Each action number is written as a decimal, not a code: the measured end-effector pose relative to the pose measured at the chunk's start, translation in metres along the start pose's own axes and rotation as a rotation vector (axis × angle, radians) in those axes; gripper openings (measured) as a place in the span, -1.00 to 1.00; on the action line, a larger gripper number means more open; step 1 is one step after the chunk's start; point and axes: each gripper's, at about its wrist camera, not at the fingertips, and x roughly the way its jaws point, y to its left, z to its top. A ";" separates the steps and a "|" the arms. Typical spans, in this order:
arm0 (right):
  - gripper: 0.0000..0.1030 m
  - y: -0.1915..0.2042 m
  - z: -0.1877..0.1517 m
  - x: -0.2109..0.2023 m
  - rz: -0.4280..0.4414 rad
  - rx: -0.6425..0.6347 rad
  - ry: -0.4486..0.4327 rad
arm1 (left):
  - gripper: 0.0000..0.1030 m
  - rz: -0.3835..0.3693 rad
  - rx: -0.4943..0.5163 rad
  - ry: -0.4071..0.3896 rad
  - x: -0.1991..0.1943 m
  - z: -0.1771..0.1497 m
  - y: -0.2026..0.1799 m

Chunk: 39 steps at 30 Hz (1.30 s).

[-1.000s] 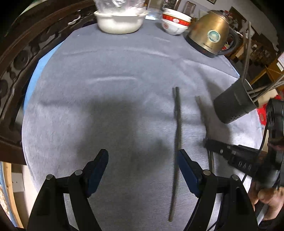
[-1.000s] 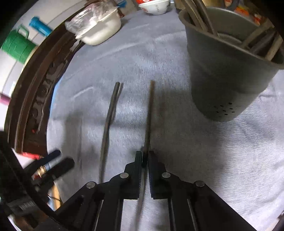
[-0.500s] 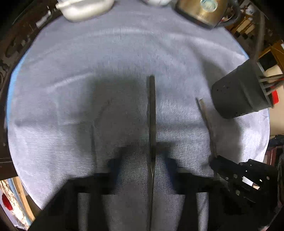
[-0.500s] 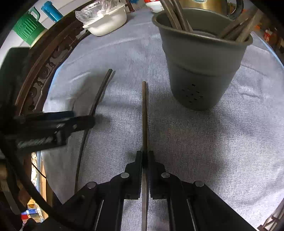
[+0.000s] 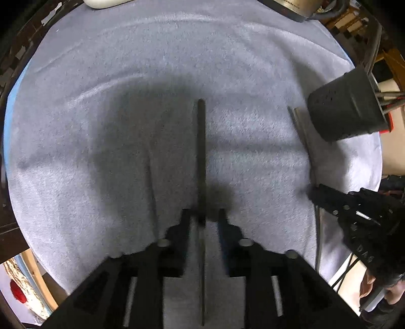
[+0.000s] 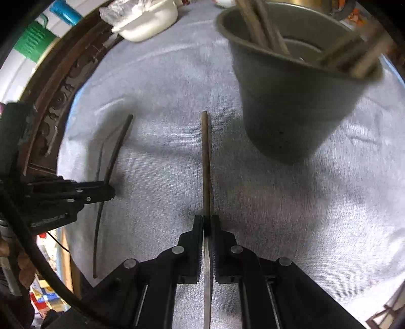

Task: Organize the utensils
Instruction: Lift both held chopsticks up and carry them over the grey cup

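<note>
A dark chopstick (image 5: 201, 151) lies on the grey cloth (image 5: 152, 63) and runs between the jaws of my left gripper (image 5: 202, 215). Those jaws are opening, with a gap on either side of the stick. My right gripper (image 6: 207, 220) is shut on a brown chopstick (image 6: 206, 164) that points toward the dark utensil holder (image 6: 291, 106), which has several sticks in it. In the right wrist view the left gripper (image 6: 108, 193) sits over the dark chopstick (image 6: 116, 151). In the left wrist view the right gripper (image 5: 314, 194), the brown chopstick (image 5: 301, 131) and the holder (image 5: 346, 111) are at the right.
A white bowl (image 6: 146, 20) covered with plastic stands at the cloth's far side. A brass kettle (image 5: 296, 7) is at the far right. A carved dark wooden rim (image 6: 58, 101) curves along the left. A green cup (image 6: 33, 43) is beyond it.
My left gripper moved over the dark chopstick, came lower and narrowed its wide jaws around it. The right gripper stayed shut on the brown chopstick, and the holder now looks closer.
</note>
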 end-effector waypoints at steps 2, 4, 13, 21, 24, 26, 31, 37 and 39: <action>-0.82 0.005 0.006 0.002 -0.021 -0.005 0.018 | -0.40 0.014 0.017 -0.009 0.001 0.004 -0.004; -0.82 0.010 0.012 0.005 -0.046 -0.018 0.043 | -0.52 0.039 0.036 -0.022 0.002 0.008 -0.012; -0.88 0.022 0.009 -0.004 -0.052 -0.043 -0.022 | -0.89 -0.032 0.009 -0.094 -0.012 -0.001 0.010; -0.88 0.026 -0.038 -0.085 0.036 0.041 -0.485 | -0.89 -0.107 -0.089 -0.465 -0.080 -0.031 0.031; -0.88 0.023 -0.062 -0.110 -0.011 0.086 -0.693 | -0.89 -0.103 -0.120 -0.624 -0.095 -0.036 0.035; -0.88 0.021 -0.078 -0.117 -0.090 0.105 -0.819 | -0.89 -0.071 -0.132 -0.722 -0.100 -0.045 0.032; -0.88 0.010 -0.095 -0.107 -0.187 0.159 -0.918 | -0.89 -0.028 -0.153 -0.832 -0.096 -0.069 0.037; -0.88 0.015 -0.102 -0.108 -0.254 0.116 -0.953 | -0.89 0.010 -0.166 -0.866 -0.090 -0.085 0.046; -0.88 0.021 -0.104 -0.109 -0.268 0.091 -0.960 | -0.89 0.026 -0.170 -0.879 -0.087 -0.087 0.047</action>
